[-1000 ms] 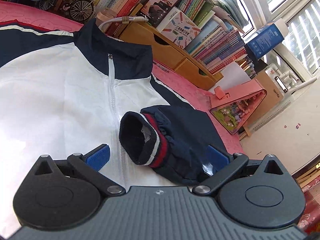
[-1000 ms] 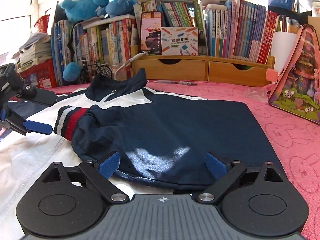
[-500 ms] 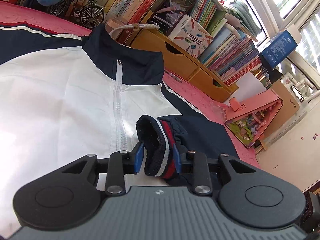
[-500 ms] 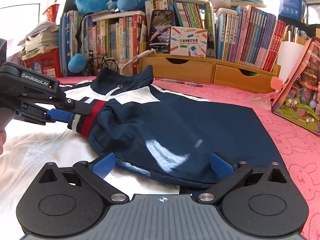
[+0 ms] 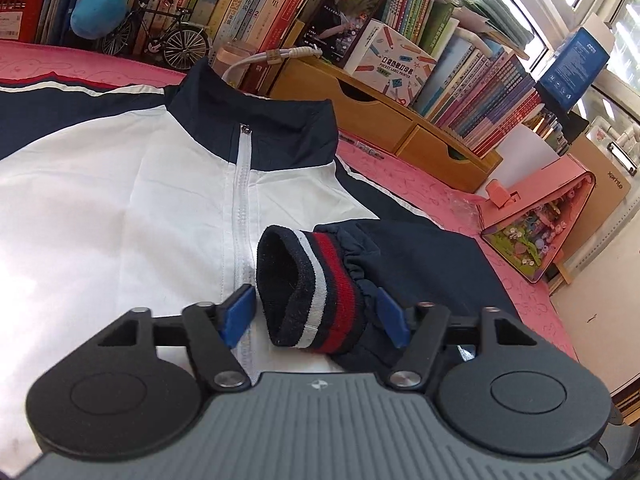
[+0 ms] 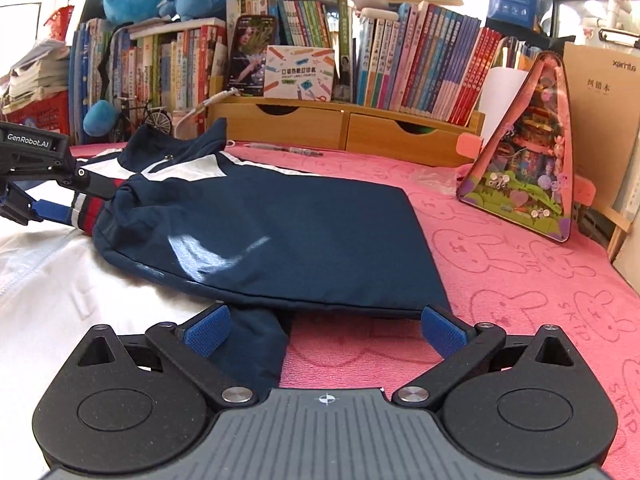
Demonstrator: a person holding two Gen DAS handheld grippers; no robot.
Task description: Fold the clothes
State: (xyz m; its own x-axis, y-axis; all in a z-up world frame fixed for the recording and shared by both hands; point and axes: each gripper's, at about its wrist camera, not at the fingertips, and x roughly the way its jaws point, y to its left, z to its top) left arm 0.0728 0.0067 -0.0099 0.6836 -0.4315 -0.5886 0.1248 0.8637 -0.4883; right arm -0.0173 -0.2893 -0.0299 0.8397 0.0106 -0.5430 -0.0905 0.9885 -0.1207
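Left wrist view: a white-and-navy zip-front track jacket [image 5: 132, 208] is lying flat, front up, on a pink towelling table cover [image 5: 432, 196], its navy stand-up collar [image 5: 256, 120] pointing toward a long wooden drawer shelf [image 5: 384, 120]. The left gripper [image 5: 316, 312] is straddling the ribbed navy cuff with white and red stripes [image 5: 316, 292] just beside the jacket's white zip [image 5: 242, 216]. Its blue pads [image 5: 239, 314] have just been easing apart after a tight squeeze, and they are standing a little clear of the cuff on both sides, so the cuff is lying between them unpinched. Judging by this, the sleeve fold across the chest is being finished and the cuff is being set down; the next move calls for drawing the gripper back without dragging the cuff off the zip line

Right wrist view: the right gripper [image 6: 326, 330] is hovering spread wide and empty at the near edge of the folded navy sleeve [image 6: 280, 240], which is lying across the jacket's side, away from the shelf. One pad is sitting over a navy strip of the jacket's side under the sleeve, the other over bare pink cover, neither pressing cloth. The left gripper is showing at the far left of this view, at the striped cuff. The likely next step is taking hold of the jacket's side or hem for the following fold, gripping all layers together so the sleeve stays tucked
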